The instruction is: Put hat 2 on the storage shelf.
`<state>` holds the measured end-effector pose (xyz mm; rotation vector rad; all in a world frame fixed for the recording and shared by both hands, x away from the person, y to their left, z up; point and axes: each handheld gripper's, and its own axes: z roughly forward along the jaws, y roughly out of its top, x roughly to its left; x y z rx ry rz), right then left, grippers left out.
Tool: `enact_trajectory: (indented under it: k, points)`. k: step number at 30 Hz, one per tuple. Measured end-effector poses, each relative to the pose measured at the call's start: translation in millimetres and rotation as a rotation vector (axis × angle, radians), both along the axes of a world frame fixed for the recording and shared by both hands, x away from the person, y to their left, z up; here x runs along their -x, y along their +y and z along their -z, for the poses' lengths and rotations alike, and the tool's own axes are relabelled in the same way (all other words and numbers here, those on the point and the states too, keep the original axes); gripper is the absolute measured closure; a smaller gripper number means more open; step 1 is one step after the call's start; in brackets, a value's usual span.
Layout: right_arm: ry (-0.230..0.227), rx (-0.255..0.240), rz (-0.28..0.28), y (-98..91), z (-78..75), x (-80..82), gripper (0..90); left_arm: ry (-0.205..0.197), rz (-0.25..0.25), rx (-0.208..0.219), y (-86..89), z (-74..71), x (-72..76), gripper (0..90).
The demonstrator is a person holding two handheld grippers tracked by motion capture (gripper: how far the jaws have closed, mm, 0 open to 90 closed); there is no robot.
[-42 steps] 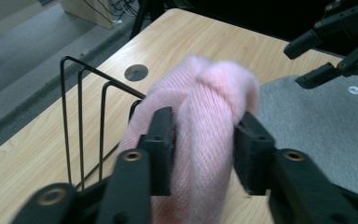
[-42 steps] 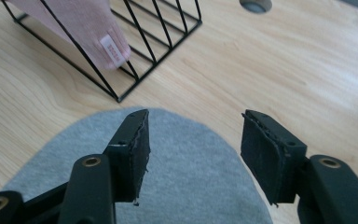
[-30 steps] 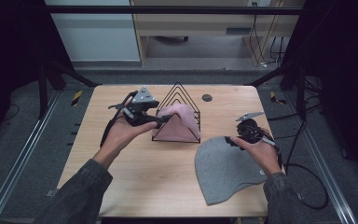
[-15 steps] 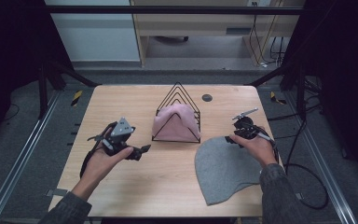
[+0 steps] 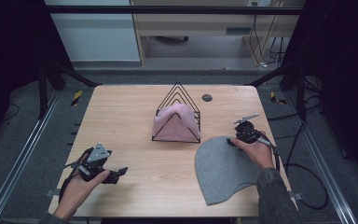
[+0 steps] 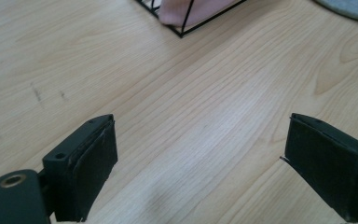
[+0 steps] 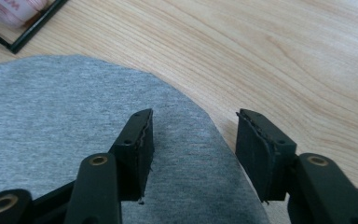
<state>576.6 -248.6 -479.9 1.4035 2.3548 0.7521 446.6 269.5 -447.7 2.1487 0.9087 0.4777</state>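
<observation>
A grey knit cap lies flat at the table's front right. A pink cap is draped inside a black wire rack at the table's middle. My left gripper hovers low over bare wood at the front left. Its jaws have just been opening and stand wide apart with nothing between them. My right gripper sits at the grey cap's far right edge. Its jaws have just been closing and stand half apart over the edge of the grey cap, pads not pressing on it.
The wooden table carries a small dark round disc at the back. The rack's corner lies ahead of the left gripper. A black cable trails off the right side. Metal rails run along both sides.
The left hand has left the rack and swung down to the front left of the table, jaws wider. The right hand has sunk slightly onto the grey cap's edge, jaws narrower.
</observation>
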Motion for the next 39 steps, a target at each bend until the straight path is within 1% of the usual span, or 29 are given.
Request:
enact_trajectory:
  k: [1, 4, 6, 7, 8, 9, 11, 12, 13, 15, 16, 17, 19, 20, 21, 22, 23, 25, 26, 27, 28, 32, 33, 34, 36, 39]
  points:
    - [0.000, 0.000, 0.000, 0.0, 0.0, 0.0, 48.0, 0.000, 0.000, 0.000, 0.0, 0.0, 0.0, 8.7]
    - [0.006, 0.016, -0.012, 2.6, 2.6, 0.1, 54.3, -0.002, -0.022, 0.013, 3.5, -0.3, -2.3, 8.7]
    - [0.005, 0.017, -0.023, 3.2, 2.0, 0.0, 61.5, -0.007, -0.027, 0.012, 4.1, -0.4, -2.6, 8.7]
    - [0.014, 0.012, -0.023, 3.8, 1.3, 1.2, 68.0, -0.007, -0.027, 0.011, 4.4, 0.0, -2.7, 8.7]
    - [0.020, -0.001, -0.017, 3.7, 1.4, 1.7, 71.0, 0.000, -0.027, 0.013, 5.0, 1.1, -3.3, 8.8]
    - [0.020, -0.001, -0.017, 3.7, 1.4, 1.7, 71.0, 0.000, -0.027, 0.013, 5.0, 1.1, -3.3, 8.8]
    - [0.036, -0.008, -0.033, 4.8, 0.7, 3.3, 78.3, 0.004, -0.028, 0.012, 5.2, 1.7, -3.7, 8.9]
    - [0.036, -0.011, -0.043, 5.4, 1.0, 3.9, 81.3, 0.003, -0.030, 0.015, 5.8, 1.3, -3.9, 9.0]
    - [0.044, -0.015, -0.048, 6.0, 0.5, 4.9, 83.2, -0.004, -0.041, 0.021, 6.9, 0.3, -4.1, 9.4]
    - [0.048, -0.022, -0.062, 7.2, 0.1, 7.5, 84.8, -0.005, -0.050, 0.032, 9.0, -0.4, -5.0, 9.8]
    - [0.041, -0.026, -0.072, 8.6, -2.8, 12.7, 85.2, 0.011, -0.053, 0.035, 9.9, 1.7, -6.8, 9.8]
    - [0.041, -0.026, -0.072, 8.6, -2.8, 12.7, 85.2, 0.011, -0.053, 0.035, 9.9, 1.7, -6.8, 9.7]
    - [0.004, -0.033, -0.091, 9.3, -10.2, 20.2, 85.4, 0.023, -0.048, 0.024, 9.2, 4.2, -8.6, 9.7]
    - [-0.042, -0.044, -0.112, 10.3, -23.9, 33.4, 85.6, 0.027, -0.045, 0.022, 9.2, 4.8, -9.4, 9.6]
    - [-0.042, -0.044, -0.112, 10.3, -23.9, 33.4, 85.6, 0.031, -0.046, 0.026, 9.0, 5.2, -9.7, 9.6]
    - [-0.067, -0.043, -0.128, 10.6, -28.8, 37.9, 85.6, 0.032, -0.047, 0.024, 9.2, 5.6, -10.3, 9.3]
    - [-0.097, -0.042, -0.144, 11.5, -37.7, 46.8, 85.7, 0.033, -0.050, 0.024, 9.3, 6.0, -10.6, 9.1]
    - [-0.135, -0.055, -0.173, 12.0, -48.8, 59.0, 85.8, 0.037, -0.056, 0.019, 10.8, 7.3, -11.9, 9.1]
    - [-0.175, -0.079, -0.193, 12.4, -60.6, 71.5, 85.9, 0.039, -0.063, 0.022, 11.8, 7.7, -12.2, 9.1]
    - [-0.175, -0.079, -0.193, 12.4, -60.6, 71.5, 85.9, 0.039, -0.066, 0.026, 13.2, 7.8, -12.5, 9.1]
    - [-0.192, -0.090, -0.205, 13.4, -66.5, 77.5, 86.0, 0.040, -0.071, 0.031, 14.5, 7.6, -12.5, 9.1]
    - [-0.264, -0.126, -0.253, 19.6, -89.8, 98.2, 86.2, 0.045, -0.078, 0.049, 17.6, 8.3, -13.9, 9.0]
    - [-0.298, -0.137, -0.283, 24.3, -100.7, 107.2, 86.4, 0.049, -0.076, 0.054, 17.9, 8.7, -14.6, 9.0]
    - [-0.298, -0.137, -0.283, 24.3, -100.7, 107.2, 86.4, 0.053, -0.073, 0.058, 17.9, 9.1, -15.1, 9.0]
    - [-0.328, -0.153, -0.320, 30.7, -111.8, 116.2, 86.4, 0.057, -0.071, 0.059, 16.9, 9.6, -15.0, 9.0]
    - [-0.361, -0.177, -0.364, 40.6, -126.1, 126.6, 86.6, 0.061, -0.054, 0.060, 15.3, 9.5, -14.1, 9.0]
